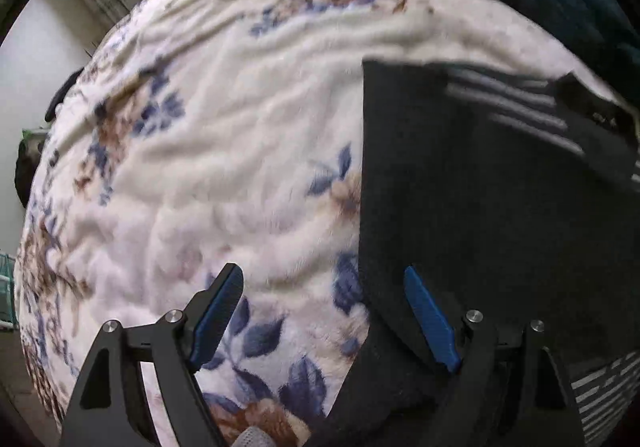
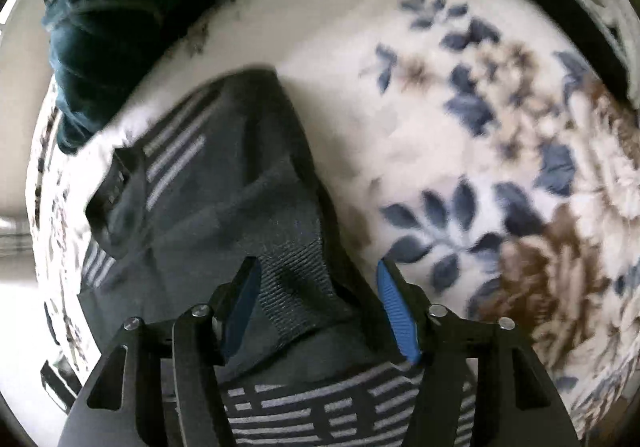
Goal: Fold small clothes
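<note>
The blanket (image 1: 240, 127) is cream with blue leaves and brown flowers. The sock (image 2: 240, 187) is black with grey stripes. At 11 o'clock lies dark teal cloth (image 2: 112, 7). Both black tongs carry blue pads (image 2: 396, 311).

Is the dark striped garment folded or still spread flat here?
Partly folded: one portion of the dark striped garment lies doubled over the rest, a layered edge showing. Both tools, left and right, are open.

The dark teal garment (image 2: 104, 19) at eleven o'clock is blurred, cut off by the frame edge.
</note>
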